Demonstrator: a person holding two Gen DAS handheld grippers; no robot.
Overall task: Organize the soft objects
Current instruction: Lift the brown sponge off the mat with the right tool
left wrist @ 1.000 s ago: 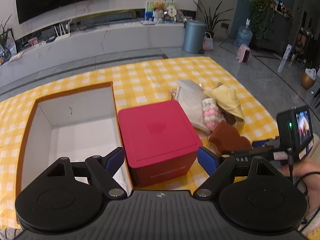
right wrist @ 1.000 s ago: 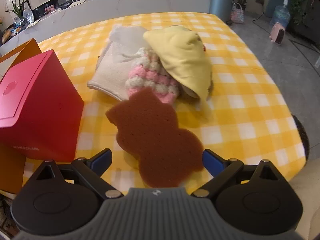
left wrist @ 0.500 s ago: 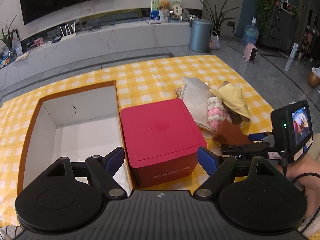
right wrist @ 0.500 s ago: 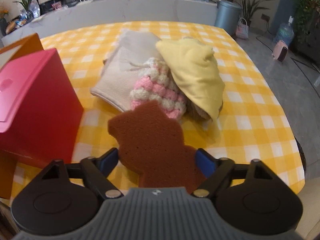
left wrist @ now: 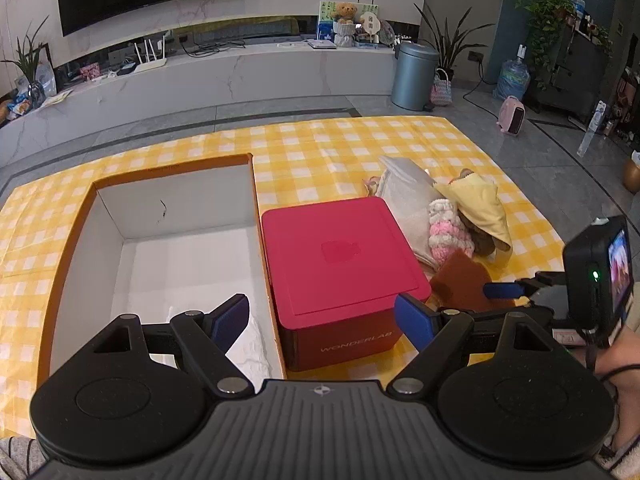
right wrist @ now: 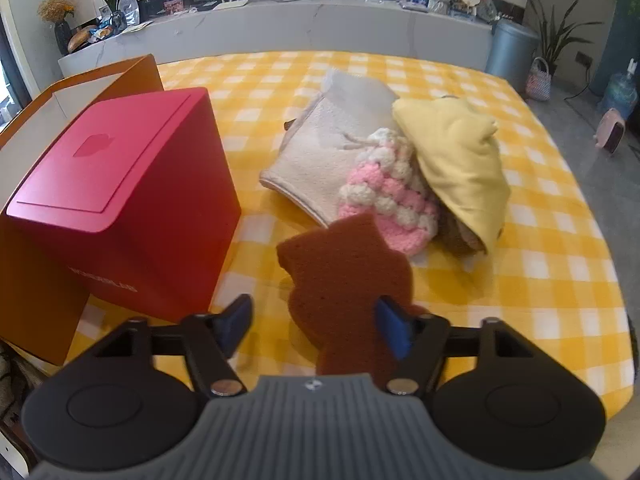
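While the brown bear-shaped sponge (right wrist: 344,280) sits clamped in the right gripper (right wrist: 314,328), just lifted, the orange box (left wrist: 168,248) at ten o'clock holds nothing soft (left gripper (left wrist: 320,316) released); three soft items (right wrist: 384,164) wait.

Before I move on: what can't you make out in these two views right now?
- Right wrist view: whether the right gripper truly clamps the brown sponge; the near end sits behind the gripper body, and the left pad looks clear of it.
- Both views: what lies under the yellow cloth; only a brownish bit shows.
- Left wrist view: the open box's near floor, hidden by the left gripper.
- Red box contents; lid closed.
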